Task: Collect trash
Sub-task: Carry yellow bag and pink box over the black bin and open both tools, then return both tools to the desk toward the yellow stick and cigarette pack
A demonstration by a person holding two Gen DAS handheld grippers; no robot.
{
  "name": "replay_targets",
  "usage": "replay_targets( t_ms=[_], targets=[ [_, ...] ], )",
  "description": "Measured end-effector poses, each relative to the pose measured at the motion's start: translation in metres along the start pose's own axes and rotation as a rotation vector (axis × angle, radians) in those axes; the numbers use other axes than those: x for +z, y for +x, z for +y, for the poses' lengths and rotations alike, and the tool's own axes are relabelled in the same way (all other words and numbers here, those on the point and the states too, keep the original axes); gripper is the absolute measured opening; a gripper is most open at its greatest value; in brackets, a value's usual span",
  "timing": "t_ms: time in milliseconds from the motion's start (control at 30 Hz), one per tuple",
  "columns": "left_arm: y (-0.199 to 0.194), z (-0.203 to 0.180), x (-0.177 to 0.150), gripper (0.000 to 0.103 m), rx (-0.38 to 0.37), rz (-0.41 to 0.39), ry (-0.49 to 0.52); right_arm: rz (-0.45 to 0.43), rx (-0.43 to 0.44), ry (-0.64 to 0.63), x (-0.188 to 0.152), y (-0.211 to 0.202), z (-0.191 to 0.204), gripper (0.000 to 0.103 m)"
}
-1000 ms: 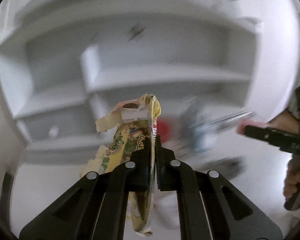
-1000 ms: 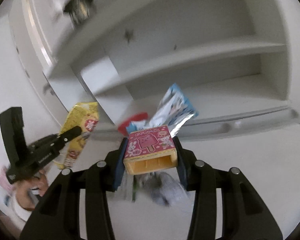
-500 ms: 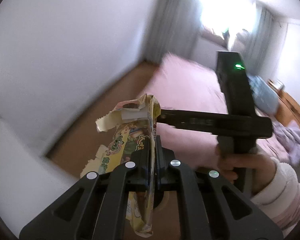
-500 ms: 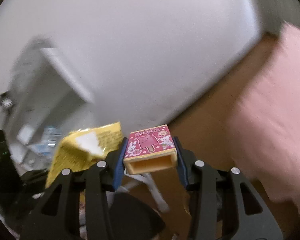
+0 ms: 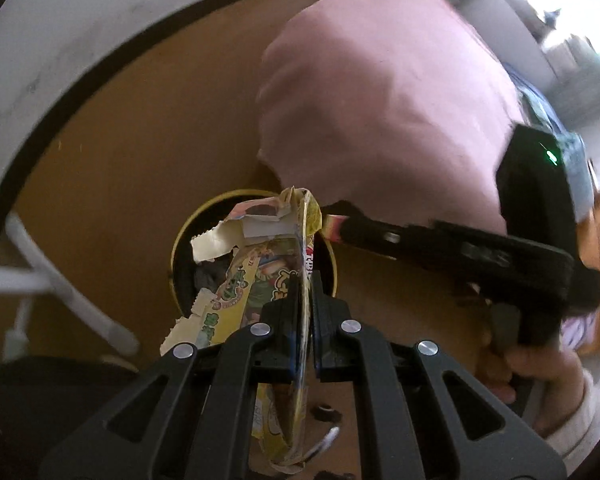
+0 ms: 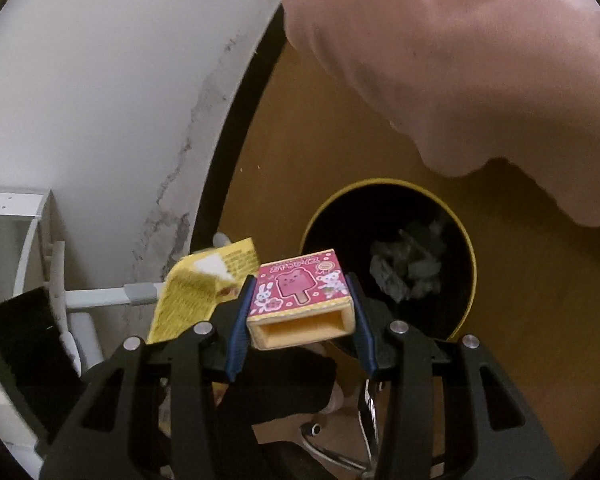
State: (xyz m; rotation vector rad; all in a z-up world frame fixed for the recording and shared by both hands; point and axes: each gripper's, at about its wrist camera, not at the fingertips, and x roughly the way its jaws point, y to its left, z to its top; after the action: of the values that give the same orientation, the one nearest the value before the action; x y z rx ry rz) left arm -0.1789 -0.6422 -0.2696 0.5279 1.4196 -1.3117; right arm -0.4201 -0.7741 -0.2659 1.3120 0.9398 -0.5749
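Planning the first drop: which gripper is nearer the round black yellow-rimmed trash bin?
Left. The left gripper, with its yellow snack wrapper, is over the bin; the right gripper, with a pink box, sits beside its rim.

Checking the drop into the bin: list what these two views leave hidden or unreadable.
- Left wrist view: most of the bin interior is covered by the yellow wrapper clamped in the left gripper.
- Left wrist view: the pink box is nearly all hidden behind the wrapper and the right gripper; motion blurs it.
- Right wrist view: the crumpled contents in the bin are too dark to identify.
- Right wrist view: the wrapper's small print is unreadable.
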Motion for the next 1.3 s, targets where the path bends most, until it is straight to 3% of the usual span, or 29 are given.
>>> replay_targets(
  t_ms=[100,133,167,233,267,333,433,567,600,667,733,800,933,1067,1167,1300],
  targets=[
    [0.013,0.006,0.005,0.006,0.041,-0.003,-0.022,0.014,-0.007,0.010,0.002,0.011,-0.004,0.048],
    [0.017,0.012,0.005,0.015,0.056,-0.007,-0.026,0.016,-0.011,0.021,0.003,0.010,-0.005,0.070],
    [0.018,0.015,0.008,0.055,0.053,-0.006,-0.033,0.015,-0.017,0.041,0.005,0.010,-0.007,0.091],
    [0.016,0.008,0.005,0.096,0.042,-0.038,-0.023,-0.008,-0.016,0.072,0.007,0.002,-0.011,0.092],
    [0.010,-0.001,0.005,0.097,0.050,-0.087,0.022,-0.017,-0.024,0.074,0.009,-0.001,-0.012,0.092],
    [0.004,-0.009,0.004,0.097,0.032,-0.099,0.082,-0.051,-0.070,0.082,0.013,-0.018,-0.011,0.092],
    [-0.032,-0.042,0.000,0.097,0.007,-0.178,0.155,-0.215,-0.144,0.063,0.011,-0.071,0.001,0.092],
    [-0.143,-0.075,-0.022,0.097,-0.051,-0.407,0.247,-0.648,-0.344,-0.117,-0.019,-0.170,0.069,0.097],
    [-0.174,-0.075,-0.031,0.097,-0.028,-0.462,0.267,-0.780,-0.409,-0.183,-0.034,-0.189,0.093,0.097],
    [-0.228,-0.064,-0.048,0.097,0.055,-0.551,0.300,-0.905,-0.499,-0.290,-0.057,-0.200,0.127,0.097],
    [-0.271,-0.038,-0.069,0.097,0.172,-0.620,0.290,-0.852,-0.498,-0.377,-0.069,-0.183,0.152,0.097],
    [-0.313,0.004,-0.095,0.097,0.285,-0.680,0.228,-0.731,-0.412,-0.408,-0.072,-0.162,0.168,0.097],
    [-0.381,0.093,-0.160,0.097,0.480,-0.759,0.029,-0.601,-0.282,-0.544,-0.091,-0.129,0.231,0.097],
    [-0.430,0.194,-0.242,0.097,0.659,-0.764,-0.249,-0.543,-0.092,-0.737,-0.130,-0.106,0.324,0.097],
    [-0.453,0.247,-0.297,0.097,0.660,-0.762,-0.419,-0.389,0.040,-0.901,-0.159,-0.068,0.394,0.097],
    [-0.467,0.277,-0.339,0.097,0.678,-0.742,-0.503,-0.207,0.145,-1.081,-0.226,-0.017,0.465,0.097]
  ],
)
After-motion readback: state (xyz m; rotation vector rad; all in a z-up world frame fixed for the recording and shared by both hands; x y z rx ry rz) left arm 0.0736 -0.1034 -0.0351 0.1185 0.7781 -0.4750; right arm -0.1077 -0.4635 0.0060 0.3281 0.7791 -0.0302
